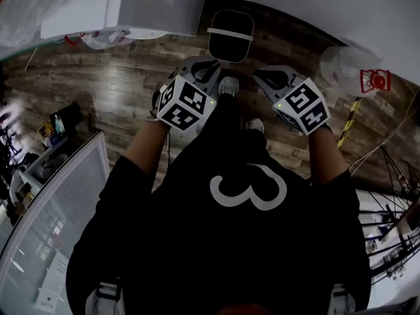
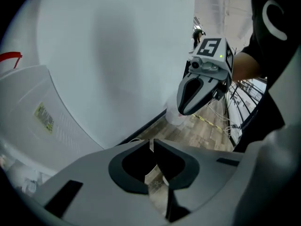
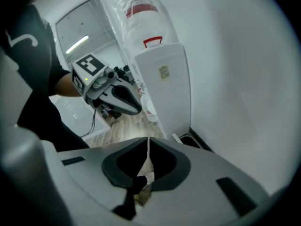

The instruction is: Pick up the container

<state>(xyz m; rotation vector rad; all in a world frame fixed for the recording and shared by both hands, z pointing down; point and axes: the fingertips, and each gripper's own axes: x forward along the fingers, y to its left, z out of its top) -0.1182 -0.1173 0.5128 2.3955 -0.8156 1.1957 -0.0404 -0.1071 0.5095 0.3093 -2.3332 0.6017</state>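
Currently, item one: container [image 1: 230, 37], black and rounded-rectangular, with a pale band across its upper part. It stands on the floor just beyond the tips of both grippers, roughly between their two lines, and neither touches it. Task status: no contact made. The stage in hand reads as the approach; reaching, gripping and lifting are all left to do.

Item two: left gripper [image 1: 207, 68], jaws pressed together with nothing between them. Only floor shows past its tips in its own view.

Item three: right gripper [image 1: 266, 77], jaws likewise pressed together and empty. It is held beside the left one and apart from it, both angled downward. Judgement: a pair of jaws must spread before any hold on the container is possible.

Surface: wood-plank floor [image 1: 111, 87], dark brown, under and ahead of both grippers. The person's shoes [image 1: 228, 85] stand between and below the two grippers.

Room:
- White wall [image 1: 308, 5], beyond the container.
- Tall white cabinet [image 1: 157, 2], ahead of the left gripper and towards its outer side.
- Plastic-wrapped white object with a red handle [image 1: 357, 71] and a yellow-black strip [image 1: 353, 113], off the right gripper's outer side.
- Cluttered shelf [image 1: 56, 126], well off to the left gripper's side.
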